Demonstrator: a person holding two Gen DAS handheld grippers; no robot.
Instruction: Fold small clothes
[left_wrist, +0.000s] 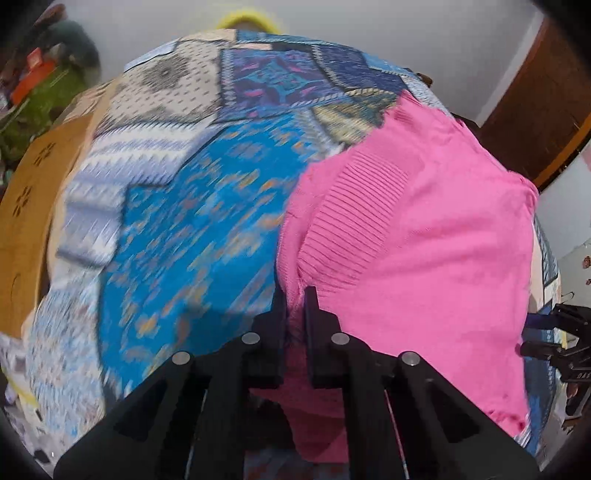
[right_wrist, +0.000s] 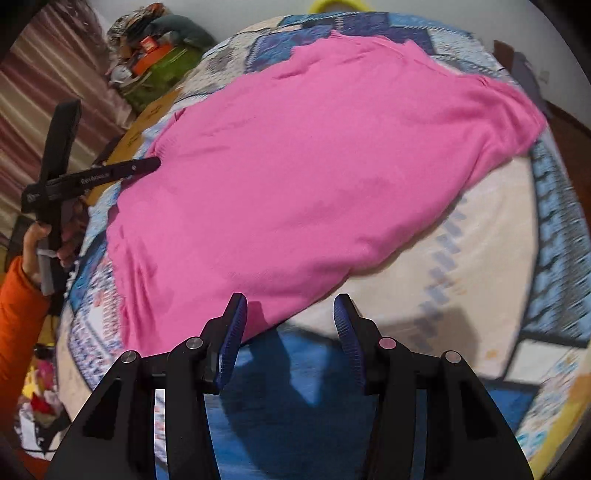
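Note:
A pink knitted garment (right_wrist: 295, 177) lies spread on a bed covered with a blue patterned cloth (left_wrist: 192, 229). My left gripper (left_wrist: 295, 295) is shut on the pink garment's (left_wrist: 406, 236) ribbed edge, with pink fabric pinched between its fingers. It also shows in the right wrist view (right_wrist: 147, 164) at the garment's left edge. My right gripper (right_wrist: 290, 306) is open and empty just in front of the garment's near edge, its blue pads (right_wrist: 232, 339) apart. It shows at the right edge of the left wrist view (left_wrist: 554, 332).
A yellowish wooden board (left_wrist: 26, 206) runs along the bed's left side. A pile of green and orange items (right_wrist: 155, 66) sits beyond the bed's far left. A wooden door (left_wrist: 535, 110) stands at the right. A yellow object (right_wrist: 338, 5) lies past the far edge.

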